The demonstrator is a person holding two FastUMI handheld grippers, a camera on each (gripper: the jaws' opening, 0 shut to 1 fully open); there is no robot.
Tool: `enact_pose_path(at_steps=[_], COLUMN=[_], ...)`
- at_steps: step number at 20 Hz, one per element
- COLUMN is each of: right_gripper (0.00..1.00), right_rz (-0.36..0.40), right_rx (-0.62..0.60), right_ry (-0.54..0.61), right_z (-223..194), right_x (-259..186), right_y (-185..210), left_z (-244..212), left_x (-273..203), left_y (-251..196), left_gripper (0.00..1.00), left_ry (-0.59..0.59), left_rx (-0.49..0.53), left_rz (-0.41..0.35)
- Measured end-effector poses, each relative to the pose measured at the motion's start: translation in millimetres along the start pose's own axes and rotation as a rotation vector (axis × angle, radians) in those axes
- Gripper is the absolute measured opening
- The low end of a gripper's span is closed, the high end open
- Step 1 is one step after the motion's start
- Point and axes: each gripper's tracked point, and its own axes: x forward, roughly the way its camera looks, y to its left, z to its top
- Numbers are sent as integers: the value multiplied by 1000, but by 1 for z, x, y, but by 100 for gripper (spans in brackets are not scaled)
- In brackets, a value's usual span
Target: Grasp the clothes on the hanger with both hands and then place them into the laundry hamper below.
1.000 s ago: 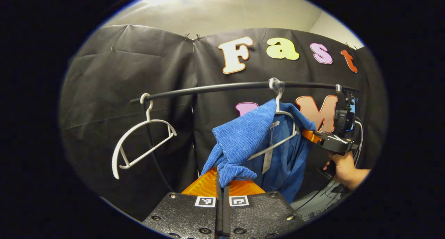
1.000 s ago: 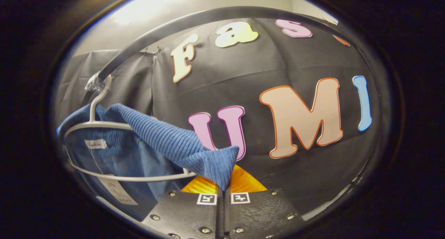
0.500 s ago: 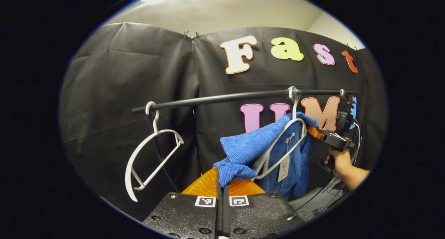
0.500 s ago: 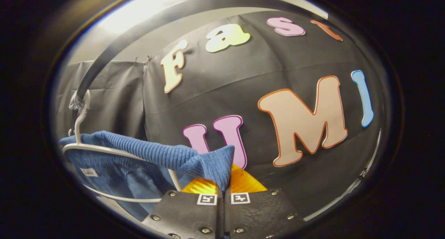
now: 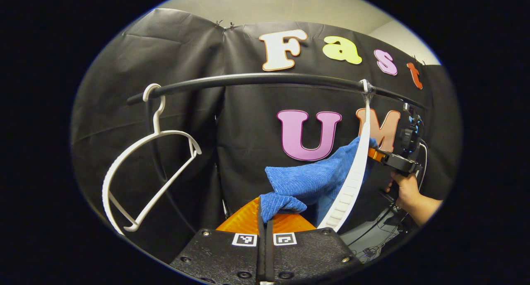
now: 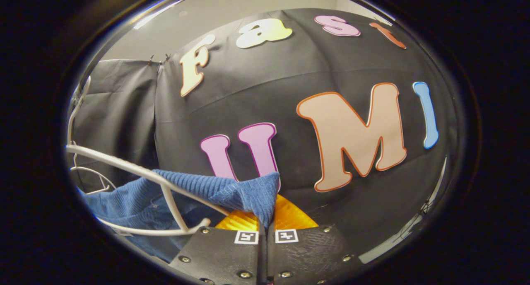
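Black cloth wall behind rail [image 5: 256,78]; both hand-held grippers [image 5: 265,212] [image 6: 265,218] clamp blue garment [image 5: 314,181], lower part apparently hidden behind hanger [image 5: 352,181].

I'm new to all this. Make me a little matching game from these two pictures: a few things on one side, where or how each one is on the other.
Things:
1. blue ribbed garment
2. empty white plastic hanger
3. black metal rail
4. person's hand

States:
A. hooked near the rail's left end, nothing on it
B. pinched in the left claw and the right claw
C. runs across in front of the black cloth wall
D. grips the far claw's handle

Pairs: 1-B, 2-A, 3-C, 4-D
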Motion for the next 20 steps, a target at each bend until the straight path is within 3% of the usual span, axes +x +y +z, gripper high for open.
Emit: enact_pose_path(at_steps=[5,10,15,20], right_gripper=[0,1,0,1], right_rz=[-66,-150,-206,-220], right_rx=[-13,63,86,12], right_ry=[26,147,259,286], right_z=[-20,-82,-135,-140], right_x=[2,3,-34,-79], right_y=[-14,-37,-44,-36], left_z=[-25,-47,-77,-99], left_x=[17,39,44,45], left_y=[7,1,-8,-6], left_gripper=[0,0,0,0], left_ry=[13,44,70,103], left_rx=[-15,-29,9,-23], left_rz=[-38,-111,-192,-242])
